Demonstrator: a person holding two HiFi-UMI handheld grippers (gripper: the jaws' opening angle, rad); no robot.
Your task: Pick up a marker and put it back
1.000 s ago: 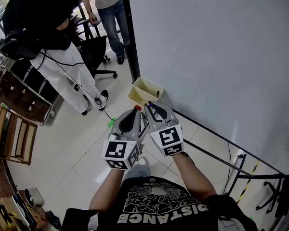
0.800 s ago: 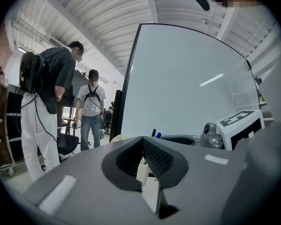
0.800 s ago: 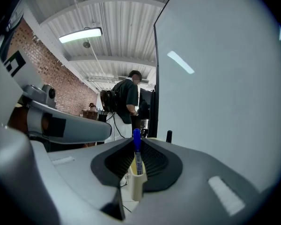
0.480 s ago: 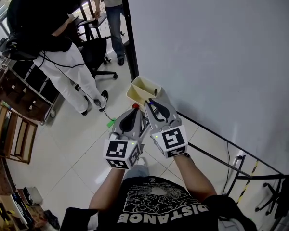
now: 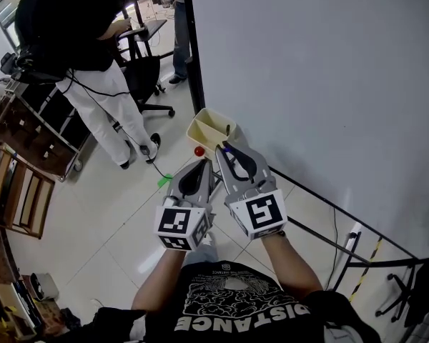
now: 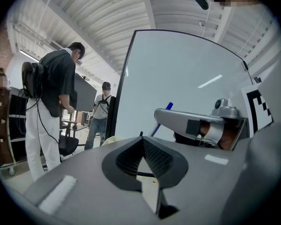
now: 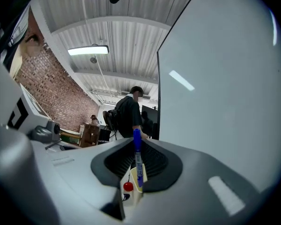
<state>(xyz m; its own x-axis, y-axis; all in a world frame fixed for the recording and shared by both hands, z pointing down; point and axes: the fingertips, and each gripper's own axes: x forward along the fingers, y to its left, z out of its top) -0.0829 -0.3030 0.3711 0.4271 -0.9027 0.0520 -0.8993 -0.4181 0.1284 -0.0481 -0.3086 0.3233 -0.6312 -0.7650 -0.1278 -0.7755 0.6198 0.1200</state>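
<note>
A blue marker [image 7: 137,159] stands upright between the pads of my right gripper [image 7: 136,143], which is shut on it. In the head view only its blue tip [image 5: 225,147] shows, at the front of the right gripper [image 5: 226,152], just beside the cream tray [image 5: 200,136] fixed at the whiteboard's lower corner. That tray [image 7: 135,190] lies right under the marker in the right gripper view. A small red round thing [image 5: 199,151] sits next to the tray. My left gripper [image 5: 201,165] hangs alongside, its jaws shut [image 6: 141,138] with nothing in them.
The big whiteboard [image 5: 322,70] fills the right side; its stand's black bars [image 5: 322,224] run along the floor. A person in a black top and white trousers [image 5: 93,84] stands at the left by an office chair [image 5: 146,77] and a shelf cart [image 5: 25,131].
My right gripper has risen with the blue marker and come closer to the cream tray. The left gripper has shifted a little along with it. The people at the back have moved.
</note>
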